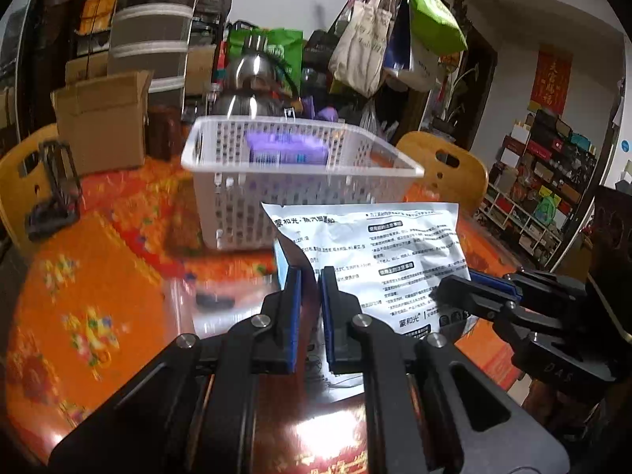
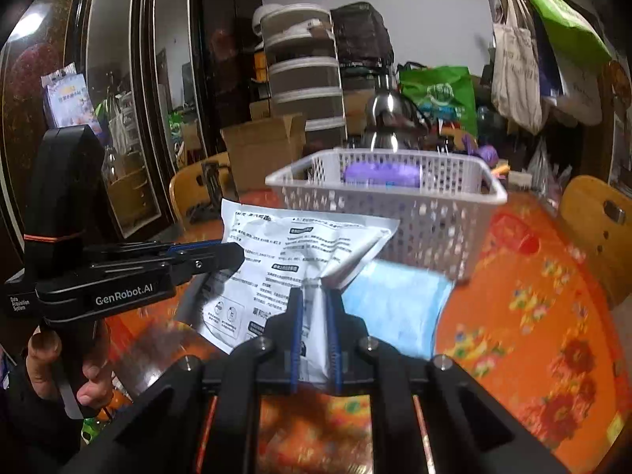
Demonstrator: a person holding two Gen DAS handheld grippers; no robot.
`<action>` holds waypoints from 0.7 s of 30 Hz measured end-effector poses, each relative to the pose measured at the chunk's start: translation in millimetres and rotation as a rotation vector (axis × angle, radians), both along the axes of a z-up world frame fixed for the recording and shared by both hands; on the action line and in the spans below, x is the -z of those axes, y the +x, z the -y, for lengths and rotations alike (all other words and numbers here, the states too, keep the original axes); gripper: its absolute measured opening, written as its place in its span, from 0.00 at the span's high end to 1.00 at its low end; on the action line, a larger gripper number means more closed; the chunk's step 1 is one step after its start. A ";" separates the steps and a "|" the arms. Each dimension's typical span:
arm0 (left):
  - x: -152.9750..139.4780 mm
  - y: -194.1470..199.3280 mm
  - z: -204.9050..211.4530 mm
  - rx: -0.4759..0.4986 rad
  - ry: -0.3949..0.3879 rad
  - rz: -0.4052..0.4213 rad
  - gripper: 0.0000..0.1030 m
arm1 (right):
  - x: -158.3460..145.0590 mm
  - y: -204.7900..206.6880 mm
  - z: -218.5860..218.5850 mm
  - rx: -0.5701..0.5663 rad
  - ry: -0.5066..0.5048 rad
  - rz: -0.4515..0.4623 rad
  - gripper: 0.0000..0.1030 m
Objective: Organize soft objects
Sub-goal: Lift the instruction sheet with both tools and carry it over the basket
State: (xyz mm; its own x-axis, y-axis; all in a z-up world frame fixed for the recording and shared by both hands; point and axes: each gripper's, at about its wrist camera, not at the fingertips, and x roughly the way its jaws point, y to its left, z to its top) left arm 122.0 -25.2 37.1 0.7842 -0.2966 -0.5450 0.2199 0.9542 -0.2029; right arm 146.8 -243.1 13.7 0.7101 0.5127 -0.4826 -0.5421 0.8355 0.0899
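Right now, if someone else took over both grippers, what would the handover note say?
Left gripper: shut on the white printed pouch, at its left edge.
Right gripper: shut on the same pouch, at its right corner.
The pouch is held up off the table, just in front of the white basket.
A light blue pack sits under the pouch; whether it is gripped too, I cannot tell.
Done: a purple pack already lies in the basket.
Left: carry the pouch over the rim, release it inside, then deal with the blue pack.
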 end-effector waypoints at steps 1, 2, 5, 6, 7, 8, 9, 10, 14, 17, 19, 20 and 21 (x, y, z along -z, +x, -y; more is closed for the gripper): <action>-9.6 3.7 -0.9 0.001 -0.005 0.012 0.92 | -7.1 5.0 1.0 -0.002 0.008 0.004 0.90; -17.3 6.8 -1.9 0.003 -0.007 0.021 0.92 | -14.0 9.9 2.0 -0.003 0.015 0.009 0.90; -46.8 19.9 -1.9 0.004 -0.008 0.058 0.92 | -33.9 24.4 2.6 0.003 0.018 0.037 0.90; -59.8 28.1 -1.1 0.005 -0.003 0.074 0.92 | -44.1 34.1 3.2 0.004 0.026 0.045 0.90; -68.9 34.5 0.8 0.004 0.001 0.084 0.92 | -52.4 42.9 4.0 0.005 0.034 0.049 0.90; -81.2 44.7 1.9 0.008 0.005 0.099 0.92 | -58.7 48.8 5.3 0.009 0.038 0.055 0.90; -90.6 53.0 2.8 0.011 0.001 0.106 0.92 | -69.5 61.6 6.1 0.014 0.043 0.059 0.90; -102.0 66.2 2.9 0.013 -0.002 0.107 0.92 | -76.5 71.1 7.0 0.014 0.054 0.055 0.90; -130.7 117.5 0.1 0.013 -0.015 0.113 0.92 | -103.4 120.9 6.4 0.013 0.058 0.044 0.90; -135.7 153.7 -2.7 0.005 -0.023 0.094 0.92 | -108.8 153.4 2.6 0.022 0.047 0.028 0.90; -132.5 176.4 -2.7 0.003 -0.023 0.070 0.92 | -106.6 170.2 -0.4 0.032 0.034 0.021 0.90; -128.9 187.3 -3.7 0.000 -0.026 0.057 0.92 | -103.1 180.0 -2.3 0.035 0.022 0.014 0.90; -124.5 197.6 -4.6 -0.002 -0.027 0.042 0.92 | -100.8 185.1 -2.9 0.037 0.017 0.008 0.90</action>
